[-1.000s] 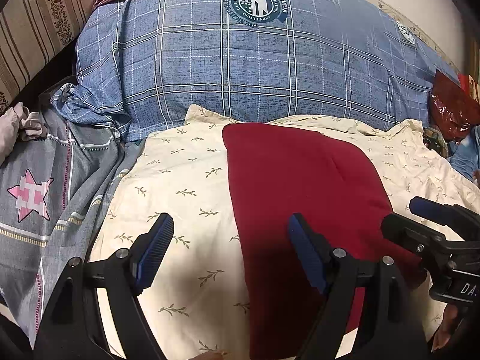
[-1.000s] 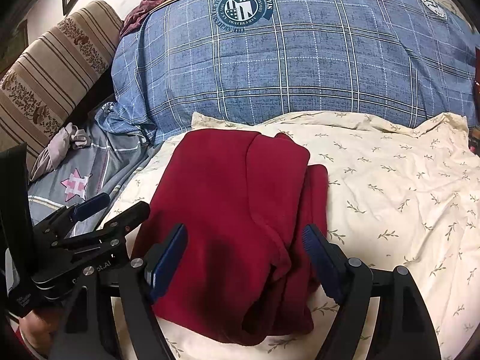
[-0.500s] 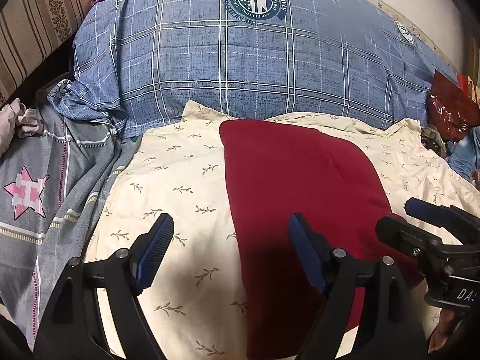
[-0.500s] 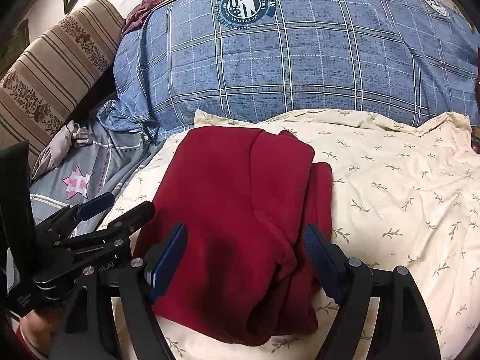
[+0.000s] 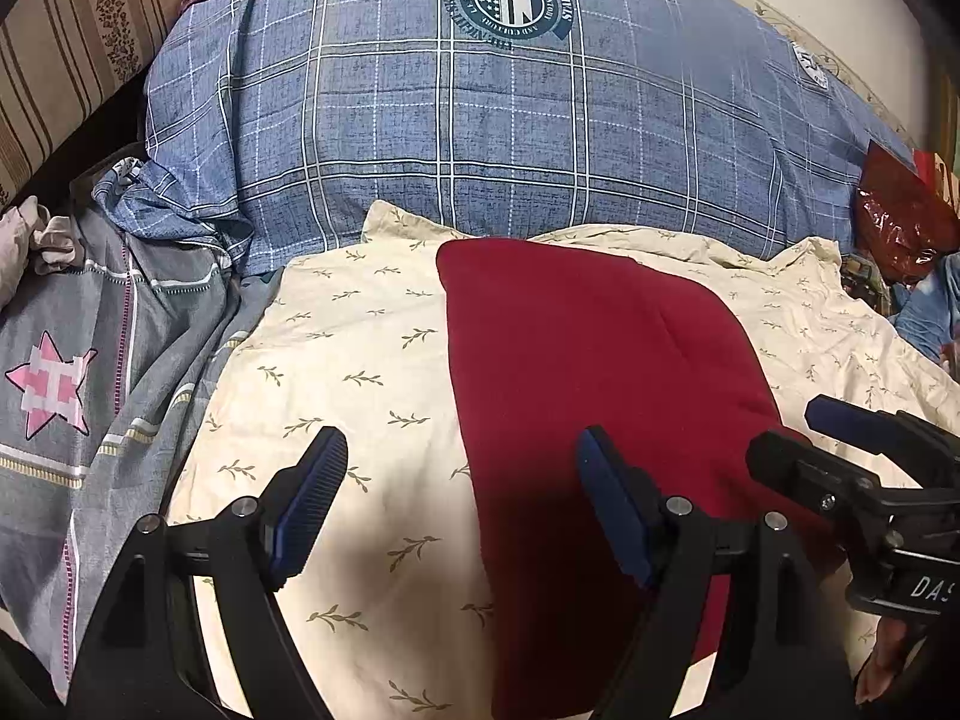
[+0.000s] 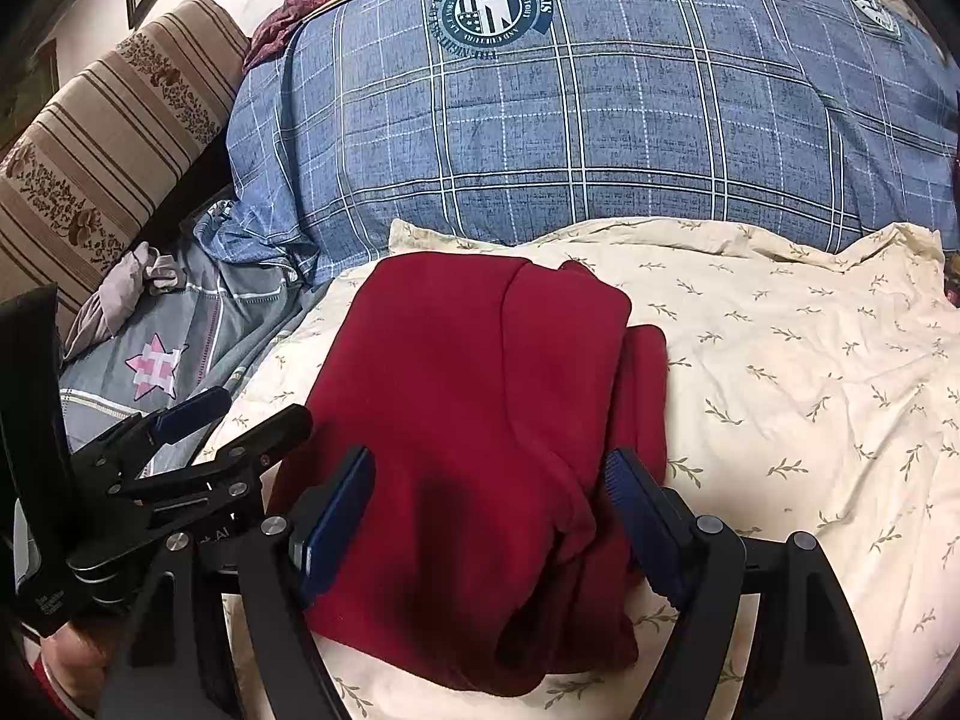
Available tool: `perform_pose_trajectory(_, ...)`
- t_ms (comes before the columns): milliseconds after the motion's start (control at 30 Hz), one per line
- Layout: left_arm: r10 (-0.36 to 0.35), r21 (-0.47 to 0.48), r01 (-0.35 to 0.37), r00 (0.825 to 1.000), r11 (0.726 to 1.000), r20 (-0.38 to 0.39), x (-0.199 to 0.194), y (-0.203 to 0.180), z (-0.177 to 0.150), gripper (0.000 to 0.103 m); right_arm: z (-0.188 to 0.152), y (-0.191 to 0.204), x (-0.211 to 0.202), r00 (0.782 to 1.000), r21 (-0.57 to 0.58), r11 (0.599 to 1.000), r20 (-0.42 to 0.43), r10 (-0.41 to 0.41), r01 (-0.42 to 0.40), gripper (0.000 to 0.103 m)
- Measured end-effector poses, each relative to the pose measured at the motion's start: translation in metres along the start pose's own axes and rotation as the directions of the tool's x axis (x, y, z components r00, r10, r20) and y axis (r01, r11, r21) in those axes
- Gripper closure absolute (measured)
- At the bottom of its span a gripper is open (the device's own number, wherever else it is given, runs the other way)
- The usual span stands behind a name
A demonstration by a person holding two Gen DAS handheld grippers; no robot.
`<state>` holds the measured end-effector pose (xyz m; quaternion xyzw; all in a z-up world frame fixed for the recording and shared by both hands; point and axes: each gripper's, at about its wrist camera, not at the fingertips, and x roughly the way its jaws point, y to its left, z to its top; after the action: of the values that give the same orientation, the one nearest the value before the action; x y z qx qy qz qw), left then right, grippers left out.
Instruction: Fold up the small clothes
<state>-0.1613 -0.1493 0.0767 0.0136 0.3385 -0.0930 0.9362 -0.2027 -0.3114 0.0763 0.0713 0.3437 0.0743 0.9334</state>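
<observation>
A dark red garment (image 5: 600, 372) lies folded in layers on a cream leaf-print cloth (image 5: 360, 360); it also shows in the right wrist view (image 6: 468, 420). My left gripper (image 5: 462, 480) is open and empty, hovering over the garment's left edge. My right gripper (image 6: 489, 492) is open and empty, just above the garment's near end. The right gripper shows at the right of the left wrist view (image 5: 840, 450). The left gripper shows at the left of the right wrist view (image 6: 228, 420).
A big blue plaid quilt (image 5: 510, 120) rises behind the cloth. A grey star-print sheet (image 5: 90, 360) lies to the left, a striped sofa cushion (image 6: 108, 138) beyond it. A red foil bag (image 5: 900, 222) sits at the far right.
Both grippers have drawn back slightly from the garment and stayed open. The garment has not moved.
</observation>
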Motion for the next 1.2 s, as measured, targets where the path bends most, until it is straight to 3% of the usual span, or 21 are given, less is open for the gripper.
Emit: perform_pose_trajectory(1200,-0.005,-0.001,0.005,1.000,1.000,-0.005,0.0014,-0.0005,0.0005,0.024,-0.0008,0.0014,0.0062,1.000,0.011,1.000,-0.019,0.018,-0.018,0.022)
